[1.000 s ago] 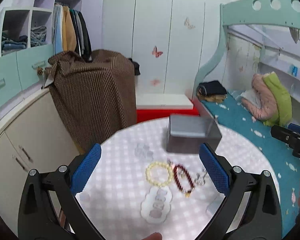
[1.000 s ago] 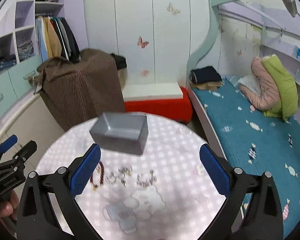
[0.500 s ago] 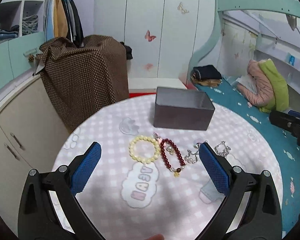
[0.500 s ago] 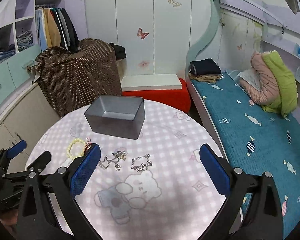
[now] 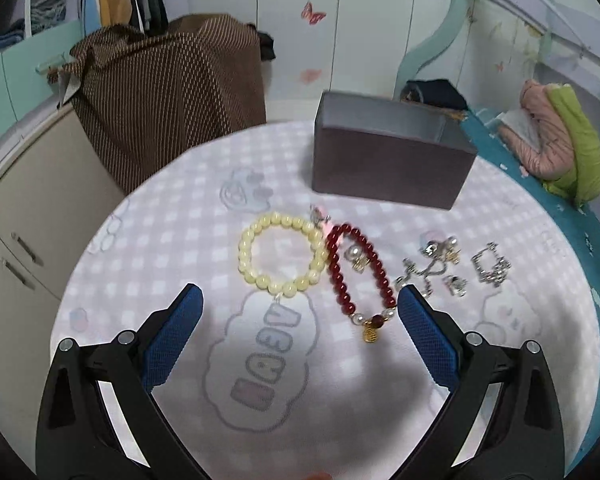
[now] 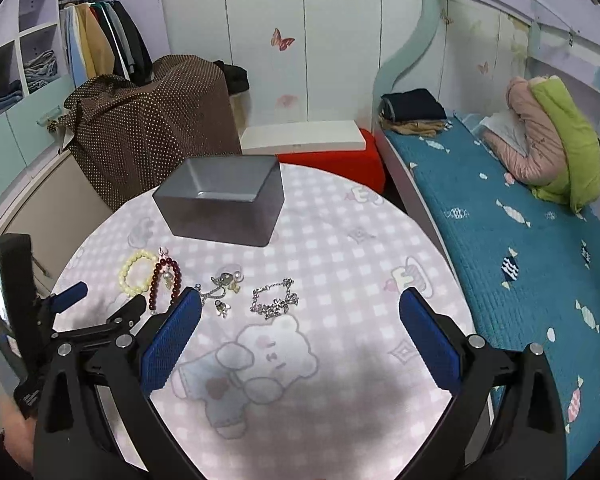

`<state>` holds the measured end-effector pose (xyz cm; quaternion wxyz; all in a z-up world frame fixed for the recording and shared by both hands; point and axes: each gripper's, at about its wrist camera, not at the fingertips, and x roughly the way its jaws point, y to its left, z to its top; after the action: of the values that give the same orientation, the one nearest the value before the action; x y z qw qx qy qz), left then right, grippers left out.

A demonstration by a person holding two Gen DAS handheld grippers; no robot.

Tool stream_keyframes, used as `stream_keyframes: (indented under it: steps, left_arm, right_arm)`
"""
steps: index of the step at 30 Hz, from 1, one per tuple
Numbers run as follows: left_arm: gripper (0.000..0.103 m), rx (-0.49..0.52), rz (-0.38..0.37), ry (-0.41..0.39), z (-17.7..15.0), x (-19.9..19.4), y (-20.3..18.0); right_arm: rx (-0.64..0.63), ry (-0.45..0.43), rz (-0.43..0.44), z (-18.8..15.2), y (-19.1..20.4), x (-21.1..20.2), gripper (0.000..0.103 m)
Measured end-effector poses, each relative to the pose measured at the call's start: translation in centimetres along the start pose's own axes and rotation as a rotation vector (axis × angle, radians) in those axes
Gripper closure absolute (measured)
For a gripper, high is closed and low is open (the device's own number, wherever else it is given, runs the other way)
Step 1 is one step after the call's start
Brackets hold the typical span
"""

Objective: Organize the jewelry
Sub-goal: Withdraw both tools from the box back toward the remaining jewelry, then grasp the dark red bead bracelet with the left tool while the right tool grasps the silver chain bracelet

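A: How far along are you?

B: Barely begun. The open grey rectangular box (image 6: 220,204) looks empty, and every piece lies on the pink checked round tablecloth (image 5: 172,216) in front of it.

A: Which pieces?

B: Nearest the box front, a cream bead bracelet (image 5: 281,258) touching a dark red bead bracelet with a gold charm (image 5: 358,278); beside those, small silver earrings (image 5: 436,264) and a silver chain bracelet (image 6: 275,300).

A: Your grippers?

B: Your left gripper (image 5: 298,312) and right gripper (image 6: 300,312) both hover spread wide, holding nothing.
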<state>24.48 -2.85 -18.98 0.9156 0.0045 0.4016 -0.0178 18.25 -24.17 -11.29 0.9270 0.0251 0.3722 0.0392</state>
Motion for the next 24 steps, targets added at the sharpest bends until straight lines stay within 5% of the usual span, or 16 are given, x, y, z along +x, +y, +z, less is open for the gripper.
stream_keyframes:
  steps: [3,5,10,15,24]
  left_arm:
    - [0.013,-0.014,-0.003,0.044,-0.1,1.3,0.2]
    - [0.038,-0.031,-0.026,0.092,-0.3,2.4,0.4]
    - [0.049,-0.011,-0.021,0.086,-0.3,2.8,0.3]
    - [0.094,-0.016,-0.071,0.090,0.0,2.9,1.2]
    - [0.095,-0.002,-0.117,0.068,-0.2,1.6,1.6]
  right_arm:
    - [0.007,0.010,0.002,-0.1,-0.3,0.4,0.008]
    - [0.010,0.019,0.005,-0.1,-0.4,0.7,0.008]
    - [0.011,0.047,0.013,-0.5,-0.6,1.7,0.008]
    - [0.008,0.095,0.014,-1.2,-0.8,3.6,0.008]
    - [-0.032,0.163,0.023,-2.1,0.0,7.9,0.008]
